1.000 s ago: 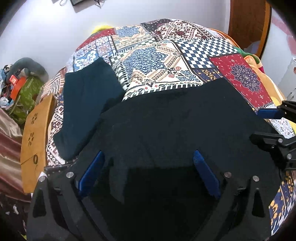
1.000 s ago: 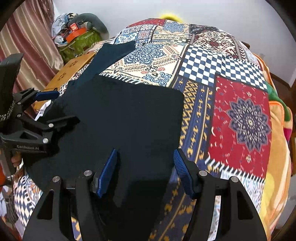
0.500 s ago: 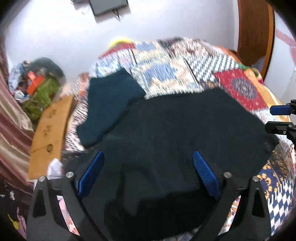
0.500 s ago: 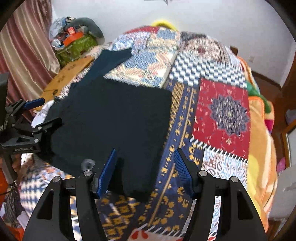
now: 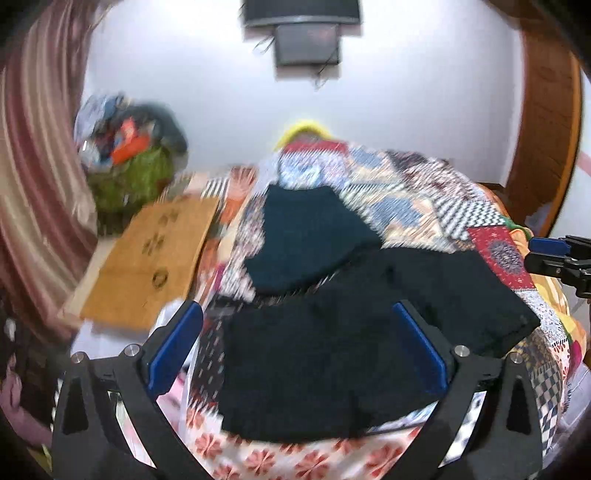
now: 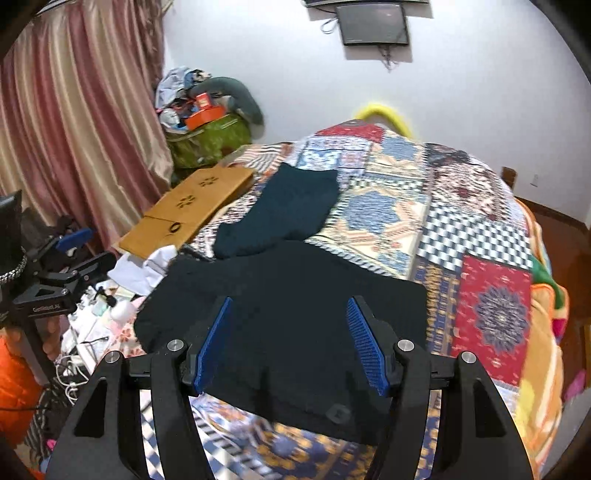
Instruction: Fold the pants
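The black pants (image 5: 351,350) lie flat in a wide folded shape at the near end of the patchwork quilt (image 5: 406,206). My left gripper (image 5: 297,314) hovers above their left part with its jaws opening wide and nothing pressed between the blue pads. My right gripper (image 6: 290,302) is open over the pants (image 6: 295,295), well clear of the cloth. Each gripper shows at the side of the other's view: the right gripper (image 5: 543,254) at the right edge, the left gripper (image 6: 88,249) at the left. The left wrist view is blurred.
A dark teal garment (image 6: 288,210) lies folded just beyond the pants. A wooden board (image 6: 192,210) leans off the bed's left side, with a green bag (image 6: 207,140) of clutter and a striped curtain (image 6: 74,122) behind. A screen (image 6: 373,24) hangs on the wall.
Both grippers have risen and drawn back from the pants, so the wall and screen now show. The left one has swung left. The pants stay lying on the quilt.
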The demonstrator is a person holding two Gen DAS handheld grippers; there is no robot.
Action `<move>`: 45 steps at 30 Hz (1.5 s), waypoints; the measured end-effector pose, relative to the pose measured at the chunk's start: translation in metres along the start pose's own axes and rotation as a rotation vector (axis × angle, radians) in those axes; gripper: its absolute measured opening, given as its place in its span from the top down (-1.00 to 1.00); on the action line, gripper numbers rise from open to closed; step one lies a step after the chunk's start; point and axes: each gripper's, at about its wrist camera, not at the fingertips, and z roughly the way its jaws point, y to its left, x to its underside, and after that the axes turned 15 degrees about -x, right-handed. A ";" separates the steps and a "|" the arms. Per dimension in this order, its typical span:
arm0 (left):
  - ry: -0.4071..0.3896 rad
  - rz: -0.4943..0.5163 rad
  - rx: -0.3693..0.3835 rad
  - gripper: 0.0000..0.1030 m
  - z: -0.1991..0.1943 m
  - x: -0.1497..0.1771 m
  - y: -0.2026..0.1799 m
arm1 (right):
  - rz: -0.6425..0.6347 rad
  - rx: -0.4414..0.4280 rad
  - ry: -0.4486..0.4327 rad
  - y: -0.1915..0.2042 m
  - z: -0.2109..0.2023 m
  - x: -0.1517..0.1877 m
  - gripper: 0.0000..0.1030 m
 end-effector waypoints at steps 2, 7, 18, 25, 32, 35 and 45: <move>0.120 -0.026 -0.012 -1.00 0.022 0.011 0.015 | -0.023 -0.002 0.014 0.006 0.016 0.002 -0.16; 0.399 -0.117 0.066 -1.00 0.076 0.055 0.040 | -0.049 0.010 0.116 0.006 0.058 0.017 -0.16; 0.754 -0.446 0.322 -1.00 0.131 0.128 0.050 | -0.014 -0.010 0.244 -0.007 0.085 0.041 -0.16; 0.788 -0.534 0.352 -1.00 0.156 0.127 0.041 | -0.001 -0.029 0.240 -0.007 0.087 0.041 -0.18; 0.771 -0.538 0.300 -0.11 0.159 0.121 0.044 | 0.010 -0.042 0.233 -0.008 0.088 0.040 -0.18; 0.757 -0.565 0.299 0.35 0.160 0.119 0.049 | 0.011 -0.043 0.232 -0.009 0.087 0.041 -0.18; 0.361 -0.282 0.065 0.65 0.082 0.039 0.035 | 0.029 -0.036 0.226 -0.009 0.082 0.040 -0.18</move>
